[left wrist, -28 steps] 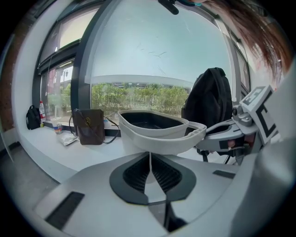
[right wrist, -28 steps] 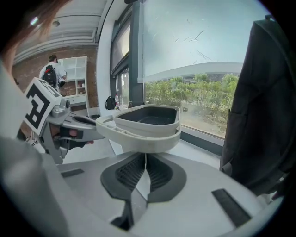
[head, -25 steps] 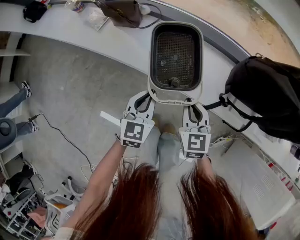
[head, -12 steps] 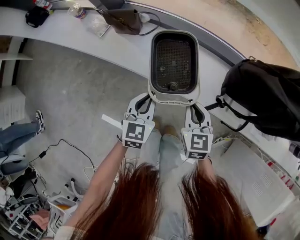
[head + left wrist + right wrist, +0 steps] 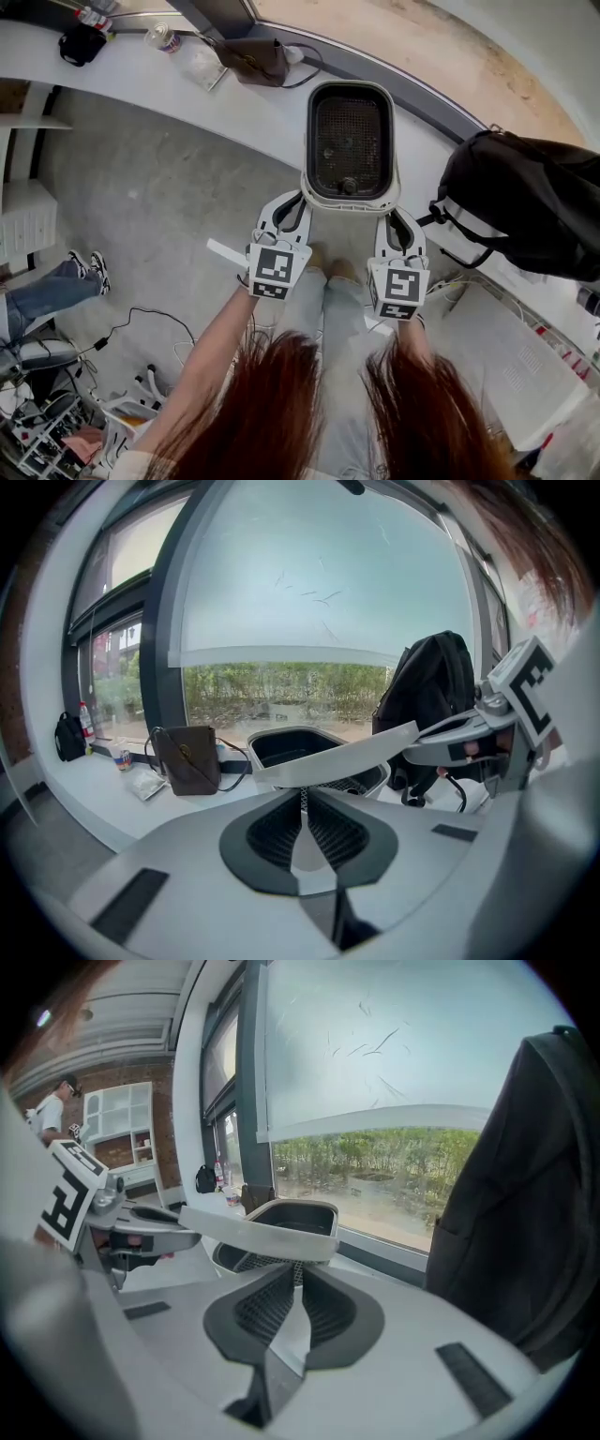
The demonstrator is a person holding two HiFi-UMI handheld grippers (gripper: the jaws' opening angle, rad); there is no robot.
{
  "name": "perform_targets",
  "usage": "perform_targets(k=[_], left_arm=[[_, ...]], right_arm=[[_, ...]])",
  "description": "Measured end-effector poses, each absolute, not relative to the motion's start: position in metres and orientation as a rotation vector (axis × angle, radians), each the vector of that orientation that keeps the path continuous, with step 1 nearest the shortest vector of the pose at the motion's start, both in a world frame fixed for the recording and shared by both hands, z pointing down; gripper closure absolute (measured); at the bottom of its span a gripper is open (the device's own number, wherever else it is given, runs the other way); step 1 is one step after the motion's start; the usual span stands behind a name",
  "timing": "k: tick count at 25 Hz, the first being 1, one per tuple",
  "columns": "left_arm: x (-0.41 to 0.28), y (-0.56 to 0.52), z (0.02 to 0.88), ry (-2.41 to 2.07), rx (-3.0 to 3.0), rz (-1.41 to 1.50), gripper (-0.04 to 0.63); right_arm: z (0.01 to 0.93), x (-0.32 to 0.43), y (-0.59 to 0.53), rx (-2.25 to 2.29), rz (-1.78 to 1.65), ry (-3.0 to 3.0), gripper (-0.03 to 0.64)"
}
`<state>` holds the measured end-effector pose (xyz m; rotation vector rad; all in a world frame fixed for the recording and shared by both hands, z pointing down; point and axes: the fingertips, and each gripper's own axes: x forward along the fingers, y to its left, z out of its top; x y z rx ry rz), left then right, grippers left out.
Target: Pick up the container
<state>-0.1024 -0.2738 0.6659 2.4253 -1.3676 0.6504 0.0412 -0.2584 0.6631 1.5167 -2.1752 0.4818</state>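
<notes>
Container (image 5: 349, 141) gripped at its near rim (image 5: 349, 200) by both grippers, over the edge of the counter (image 5: 187, 89).

In the head view, the left gripper (image 5: 296, 201) and right gripper (image 5: 395, 219) each took a near corner, probably to share the weight and keep it level; whether the base cleared the counter could not be told. In the left gripper view, the jaws were clamped on the white rim, which hid their tips. The right gripper view showed the same tight clamp, with a backpack (image 5: 525, 1204) blocking the right side.
</notes>
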Motion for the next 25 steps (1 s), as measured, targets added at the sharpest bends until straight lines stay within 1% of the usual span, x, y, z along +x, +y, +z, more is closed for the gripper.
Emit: perform_targets(k=[12, 13, 16, 25], left_arm=[[-0.108, -0.285, 0.653, -1.342, 2.415, 0.67, 0.569], [-0.108, -0.285, 0.651, -1.337, 2.42, 0.672, 0.569], [-0.108, -0.287, 0.648, -1.325, 2.432, 0.675, 0.569], [-0.106, -0.294, 0.642, -1.304, 2.446, 0.676, 0.569]], right_arm=[[0.646, 0.049, -0.266, 1.561, 0.459, -2.09, 0.586], [0.646, 0.049, -0.266, 1.56, 0.465, -2.083, 0.578], [0.644, 0.049, -0.263, 1.561, 0.477, -2.069, 0.497], [0.627, 0.049, -0.274, 1.558, 0.298, -2.051, 0.465]])
